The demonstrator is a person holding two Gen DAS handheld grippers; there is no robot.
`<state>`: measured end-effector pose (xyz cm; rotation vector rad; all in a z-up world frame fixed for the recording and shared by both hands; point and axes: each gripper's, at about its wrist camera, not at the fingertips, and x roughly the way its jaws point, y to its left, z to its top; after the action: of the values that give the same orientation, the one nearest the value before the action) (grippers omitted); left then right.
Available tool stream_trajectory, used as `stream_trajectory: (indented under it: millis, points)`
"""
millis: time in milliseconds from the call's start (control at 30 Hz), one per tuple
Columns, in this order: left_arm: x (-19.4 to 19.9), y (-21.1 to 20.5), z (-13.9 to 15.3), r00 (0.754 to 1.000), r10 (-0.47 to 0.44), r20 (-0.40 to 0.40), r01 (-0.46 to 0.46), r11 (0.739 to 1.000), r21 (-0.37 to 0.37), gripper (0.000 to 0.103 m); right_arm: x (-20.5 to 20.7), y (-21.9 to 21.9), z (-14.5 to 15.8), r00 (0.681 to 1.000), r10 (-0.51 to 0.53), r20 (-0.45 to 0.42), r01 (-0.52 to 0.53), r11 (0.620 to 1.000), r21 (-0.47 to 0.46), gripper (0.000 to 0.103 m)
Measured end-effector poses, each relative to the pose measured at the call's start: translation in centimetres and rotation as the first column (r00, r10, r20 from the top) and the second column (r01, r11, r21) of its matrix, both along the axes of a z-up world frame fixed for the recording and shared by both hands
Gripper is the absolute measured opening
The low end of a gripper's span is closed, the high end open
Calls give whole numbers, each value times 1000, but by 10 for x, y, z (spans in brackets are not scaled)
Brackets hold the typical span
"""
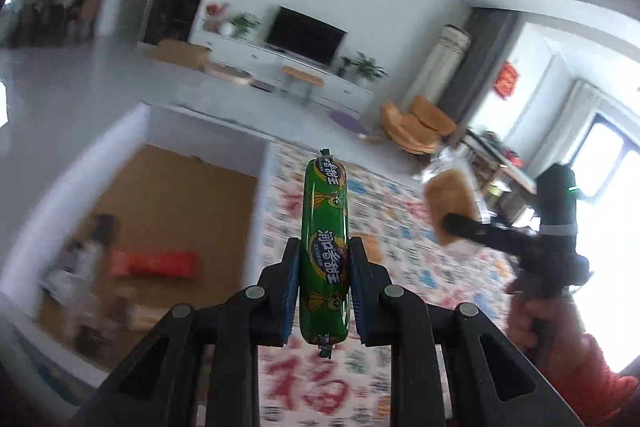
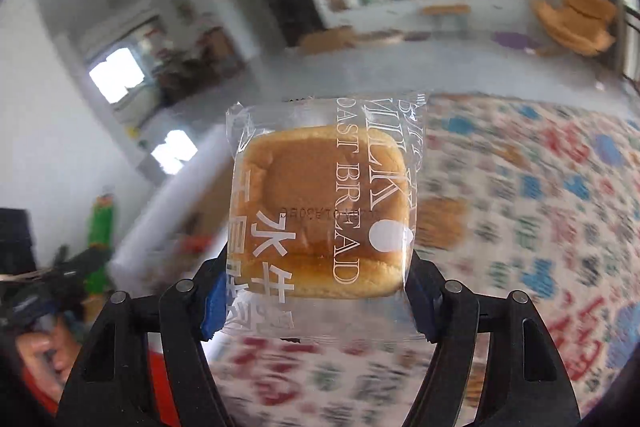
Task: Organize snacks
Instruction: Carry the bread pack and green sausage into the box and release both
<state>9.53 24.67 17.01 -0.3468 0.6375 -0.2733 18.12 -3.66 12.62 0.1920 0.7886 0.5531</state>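
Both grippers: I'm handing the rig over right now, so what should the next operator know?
Left gripper: shut on the green sausage, held in the air.
Right gripper: shut on the wrapped bread, also in the air.
The open box lies to the left on the patterned cloth, with a red pack and other blurred items inside.
Done: both snacks picked up.
Left: probably place both in the box.

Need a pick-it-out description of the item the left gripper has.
Above the patterned tablecloth, right of the cardboard box, the left gripper pinches a green sausage stick. Glossy green tube, knotted ends; the right gripper holds flat square bread instead.
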Motion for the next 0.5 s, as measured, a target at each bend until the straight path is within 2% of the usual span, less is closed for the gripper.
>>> stream_trajectory:
  millis: [100,167,267,300,333,400,433,467,500]
  points:
    - [2,48,4,995,98,-24,-97,994,52,22,-2,67,23,989,145,7,-145,988,56,74]
    - [7,75,-2,985,165,-44,-160,982,99,22,-1,112,29,975,221,5,-221,973,60,74]
    - [17,98,-24,971,221,-93,-204,966,159,23,3,170,22,957,289,-21,-288,957,33,76]
    - [21,101,-33,966,231,-114,-208,961,180,23,3,182,16,949,311,-46,-310,950,24,77]
    - [27,103,-42,960,245,-136,-214,955,208,26,7,203,4,933,343,-107,-344,939,7,79]
    - [36,106,-63,947,270,-173,-222,942,252,50,15,222,-15,918,350,-185,-360,932,-25,83]
    - [39,105,-71,944,279,-177,-228,937,265,70,17,228,-25,916,343,-206,-359,933,-41,83]
    - [40,105,-77,939,300,-168,-245,926,286,80,20,228,-33,919,333,-210,-350,936,-45,83]
    - [38,104,-83,936,317,-154,-261,917,302,80,21,224,-39,923,325,-203,-340,939,-41,83]
